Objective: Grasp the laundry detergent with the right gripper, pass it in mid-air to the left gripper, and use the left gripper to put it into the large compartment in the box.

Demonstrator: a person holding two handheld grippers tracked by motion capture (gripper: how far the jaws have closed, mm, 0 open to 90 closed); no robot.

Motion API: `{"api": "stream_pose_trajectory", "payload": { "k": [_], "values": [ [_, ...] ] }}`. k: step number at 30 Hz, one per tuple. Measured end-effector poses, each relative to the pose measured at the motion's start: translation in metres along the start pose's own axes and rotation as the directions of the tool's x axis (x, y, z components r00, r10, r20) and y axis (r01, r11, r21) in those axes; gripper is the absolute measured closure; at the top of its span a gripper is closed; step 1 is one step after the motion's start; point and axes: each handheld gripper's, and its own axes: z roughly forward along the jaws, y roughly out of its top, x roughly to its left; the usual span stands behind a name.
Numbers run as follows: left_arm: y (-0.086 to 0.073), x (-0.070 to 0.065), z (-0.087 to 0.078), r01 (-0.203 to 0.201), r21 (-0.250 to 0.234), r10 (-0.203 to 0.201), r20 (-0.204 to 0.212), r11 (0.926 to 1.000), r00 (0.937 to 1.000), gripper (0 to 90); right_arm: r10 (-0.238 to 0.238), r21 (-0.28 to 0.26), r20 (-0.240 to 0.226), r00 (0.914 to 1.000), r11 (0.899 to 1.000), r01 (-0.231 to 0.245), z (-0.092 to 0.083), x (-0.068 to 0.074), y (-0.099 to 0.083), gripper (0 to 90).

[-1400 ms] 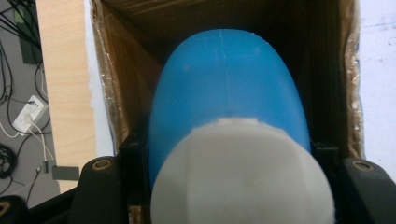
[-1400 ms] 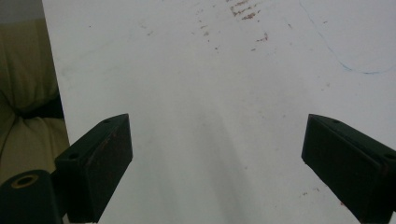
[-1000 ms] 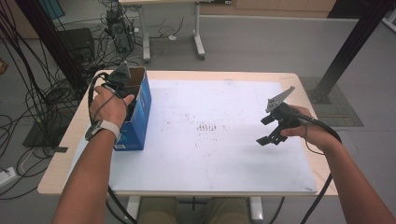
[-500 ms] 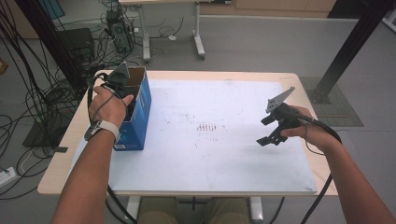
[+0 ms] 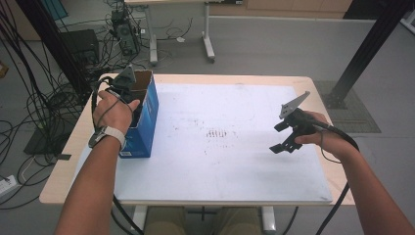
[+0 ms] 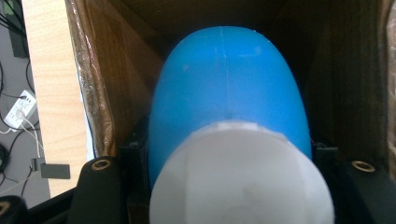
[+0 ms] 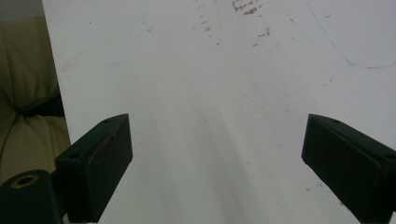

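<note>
My left gripper (image 5: 128, 93) sits at the upper left of the high view, reaching into the open top of the blue box (image 5: 147, 117) at the left edge of the table (image 5: 235, 81). In the left gripper view my jaws pinch a blue bottle (image 6: 229, 88) with a white cap (image 6: 240, 177); the bottle takes the middle of the frame, the cap low at the centre, and both are inside the box, its brown cardboard walls (image 6: 100, 84) rising on either side. My right gripper (image 5: 286, 139) hangs at the right of the high view, over the white mat (image 5: 220, 161). In the right gripper view its jaws stand spread wide at the lower corners, with bare mat (image 7: 210, 116) between them.
</note>
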Motion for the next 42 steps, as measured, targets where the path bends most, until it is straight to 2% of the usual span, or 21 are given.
{"api": "stream_pose_trajectory", "payload": {
  "k": [42],
  "values": [
    [-0.0013, 0.0011, 0.0001, 0.008, 0.000, -0.008, 0.003, 1.0000, 1.0000, 37.6, -0.006, -0.002, 0.001, 1.0000, 1.000, 0.006, 0.0003, 0.0006, 0.0030, 8.7]
  ]
}}
